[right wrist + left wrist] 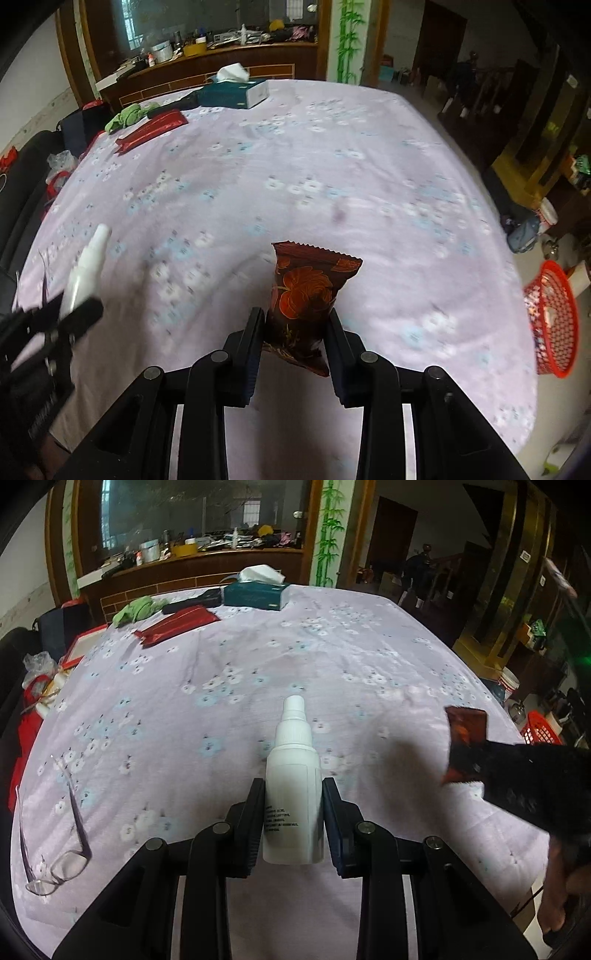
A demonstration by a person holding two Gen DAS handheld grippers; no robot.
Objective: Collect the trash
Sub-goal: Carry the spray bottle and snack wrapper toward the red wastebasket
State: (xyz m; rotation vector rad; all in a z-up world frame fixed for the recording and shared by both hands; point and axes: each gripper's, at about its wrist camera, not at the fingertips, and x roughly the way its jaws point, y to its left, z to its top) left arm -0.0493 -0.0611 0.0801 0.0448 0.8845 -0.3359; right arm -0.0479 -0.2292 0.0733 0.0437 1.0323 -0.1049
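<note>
Left wrist view: left gripper clenched on a white spray bottle; right gripper clamped on a dark red snack wrapper.

Bottle held upright above the table, nozzle pointing away, both pads pressed to its sides; wrapper pinched at its lower half, its crimped top edge free above the fingers; both items lifted off the lilac flowered cloth; glasses lie on the cloth at left, near the edge; tissue box at the far side, with a green rag and a red pouch near it; red mesh basket sits beyond the table's right edge, lower down.
</note>
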